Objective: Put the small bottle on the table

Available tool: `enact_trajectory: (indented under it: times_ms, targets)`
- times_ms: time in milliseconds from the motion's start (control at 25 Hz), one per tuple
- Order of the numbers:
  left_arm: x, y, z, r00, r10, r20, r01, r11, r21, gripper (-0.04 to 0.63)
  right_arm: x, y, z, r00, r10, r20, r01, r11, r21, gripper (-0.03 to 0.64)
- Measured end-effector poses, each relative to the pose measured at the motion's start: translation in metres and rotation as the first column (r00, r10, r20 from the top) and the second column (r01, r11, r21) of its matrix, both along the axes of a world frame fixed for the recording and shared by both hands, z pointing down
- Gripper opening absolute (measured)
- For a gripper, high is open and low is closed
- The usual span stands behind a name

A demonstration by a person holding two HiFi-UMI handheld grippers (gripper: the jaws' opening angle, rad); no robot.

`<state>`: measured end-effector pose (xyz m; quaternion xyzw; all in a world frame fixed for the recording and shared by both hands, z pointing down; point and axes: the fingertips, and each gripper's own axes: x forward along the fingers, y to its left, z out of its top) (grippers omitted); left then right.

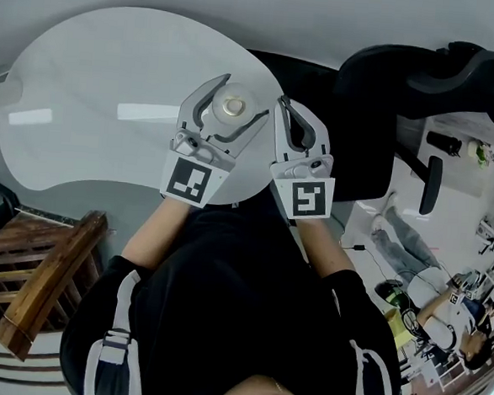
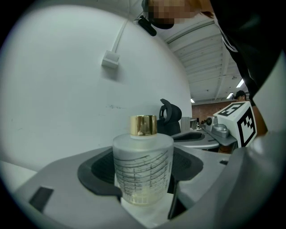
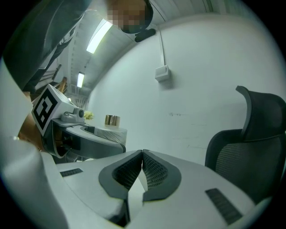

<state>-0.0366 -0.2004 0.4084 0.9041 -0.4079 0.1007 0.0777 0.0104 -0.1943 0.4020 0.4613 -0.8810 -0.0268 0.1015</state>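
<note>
The small bottle (image 1: pixel 232 109) is frosted glass with a gold cap. My left gripper (image 1: pixel 244 96) is shut on it over the near edge of the round white table (image 1: pixel 95 80). In the left gripper view the dark pads (image 2: pixel 100 172) press the bottle (image 2: pixel 143 156) from both sides. I cannot tell whether it touches the table. My right gripper (image 1: pixel 285 105) hangs just to the right, shut and empty, its pads (image 3: pixel 154 172) meeting at the tips. The right gripper view shows the bottle's cap (image 3: pixel 111 120) above the left gripper (image 3: pixel 89 134).
A black office chair (image 1: pixel 424 78) stands right of the table, close behind my right gripper. Wooden furniture (image 1: pixel 47 280) sits at the lower left. More of the glossy table top spreads to the left. The person's dark sleeves fill the foreground.
</note>
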Motion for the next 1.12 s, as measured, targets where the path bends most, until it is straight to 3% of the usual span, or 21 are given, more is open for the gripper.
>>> enact_trajectory:
  times_ms: [120,200,360,520,680,760,1120]
  targets:
    - [0.001,-0.007,0.013,1.0,0.008,0.004,-0.008,1.0,-0.012,0.336,-0.002,-0.006,0.01,1.0,-0.003,-0.006,0.003,1.0,0.003,0.023]
    - [0.002,-0.013,0.023,1.0,0.01,0.009,-0.009,1.0,-0.019,0.336,0.001,-0.007,0.026,1.0,0.006,-0.024,-0.008,0.999,-0.054,0.023]
    - [0.003,-0.025,0.043,1.0,0.01,0.012,-0.009,0.999,-0.032,0.336,0.004,-0.016,0.044,0.999,0.008,-0.039,-0.01,0.998,-0.069,0.023]
    - [0.0,-0.034,0.064,1.0,0.01,0.018,-0.009,0.999,-0.048,0.336,0.006,-0.019,0.067,0.997,0.025,-0.067,-0.035,0.989,-0.145,0.023]
    - [0.002,-0.045,0.081,1.0,0.011,0.02,-0.01,0.998,-0.065,0.336,0.005,-0.03,0.07,0.998,0.014,-0.065,-0.021,0.994,-0.108,0.023]
    - [0.005,-0.05,0.089,1.0,0.013,0.02,-0.012,0.997,-0.073,0.336,0.008,-0.031,0.083,0.997,0.019,-0.079,-0.031,0.987,-0.159,0.023]
    - [0.011,-0.067,0.107,0.996,0.055,0.066,-0.053,0.998,-0.031,0.336,0.007,-0.04,0.107,0.996,0.022,-0.082,-0.04,0.975,-0.219,0.023]
